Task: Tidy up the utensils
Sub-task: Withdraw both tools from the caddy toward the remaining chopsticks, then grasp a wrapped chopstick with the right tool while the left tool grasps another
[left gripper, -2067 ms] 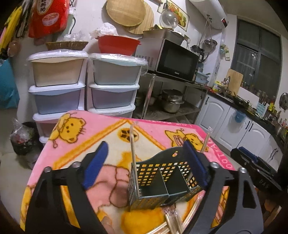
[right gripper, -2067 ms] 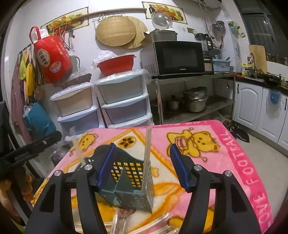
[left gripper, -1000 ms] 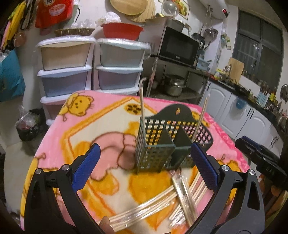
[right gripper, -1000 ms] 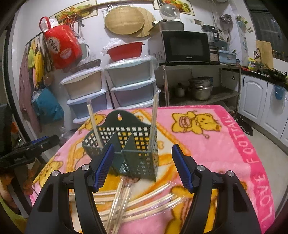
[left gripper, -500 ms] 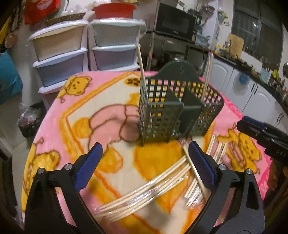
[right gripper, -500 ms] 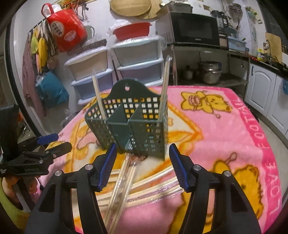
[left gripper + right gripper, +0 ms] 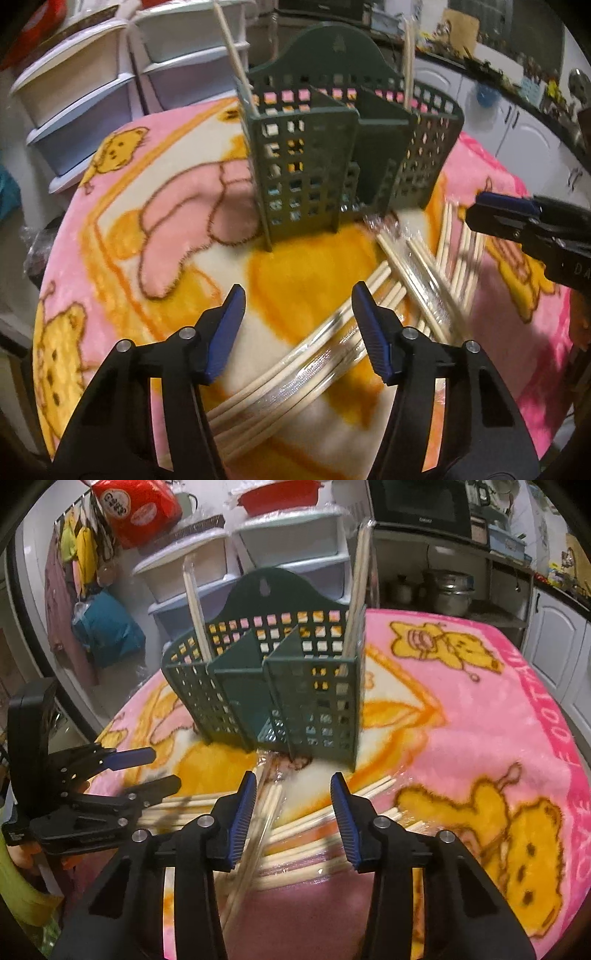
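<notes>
A dark green perforated utensil holder [image 7: 325, 155] [image 7: 280, 686] stands upright on the pink cartoon blanket [image 7: 155, 206] [image 7: 461, 709]. One wrapped chopstick pair stands in its left compartment [image 7: 236, 55] and one in its right compartment [image 7: 356, 590]. Several plastic-wrapped chopstick pairs [image 7: 332, 354] [image 7: 295, 819] lie loose on the blanket in front of it. My left gripper [image 7: 297, 295] is open and empty, low over the near end of the pile. My right gripper [image 7: 292, 779] is open and empty, just above the pile in front of the holder. Each gripper shows in the other's view [image 7: 509, 218] [image 7: 144, 771].
Stacked plastic drawers [image 7: 92, 74] [image 7: 207, 565] stand behind the table. A metal shelf with a microwave [image 7: 424, 502] and pots [image 7: 447, 590] is at the back right. White cabinets [image 7: 517, 136] line the right. The blanket's edge drops off at left [image 7: 40, 295].
Both grippers have backed away from the holder and dropped low toward the loose chopsticks. Both jaws have narrowed but stay open. The holder and its two upright pairs have not moved.
</notes>
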### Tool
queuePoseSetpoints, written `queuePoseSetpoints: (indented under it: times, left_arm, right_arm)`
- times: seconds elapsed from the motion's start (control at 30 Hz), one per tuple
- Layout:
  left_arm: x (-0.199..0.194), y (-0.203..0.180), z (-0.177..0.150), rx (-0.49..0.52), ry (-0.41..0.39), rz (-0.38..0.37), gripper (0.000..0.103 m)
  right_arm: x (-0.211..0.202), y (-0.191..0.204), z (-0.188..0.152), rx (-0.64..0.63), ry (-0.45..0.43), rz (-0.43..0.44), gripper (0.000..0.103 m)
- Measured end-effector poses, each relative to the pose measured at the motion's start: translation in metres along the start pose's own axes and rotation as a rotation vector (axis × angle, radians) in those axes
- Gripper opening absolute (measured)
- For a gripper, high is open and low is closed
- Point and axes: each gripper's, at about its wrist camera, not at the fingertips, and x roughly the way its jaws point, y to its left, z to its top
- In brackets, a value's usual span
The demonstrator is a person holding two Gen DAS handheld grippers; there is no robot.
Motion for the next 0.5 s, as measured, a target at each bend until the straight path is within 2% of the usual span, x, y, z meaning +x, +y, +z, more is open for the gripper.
queuePoseSetpoints:
  times: [0.23, 0.5]
  left_arm:
    - [0.016, -0.006, -0.003, 0.050, 0.053, -0.023, 0.050]
    - [0.031, -0.012, 0.000, 0.088, 0.084, -0.029, 0.048]
  right_arm:
    - [0.027, 0.005, 0.001, -0.012, 0.068, 0.017, 0.032]
    - [0.058, 0.008, 0.003, -0.007, 0.150, 0.018, 0.031]
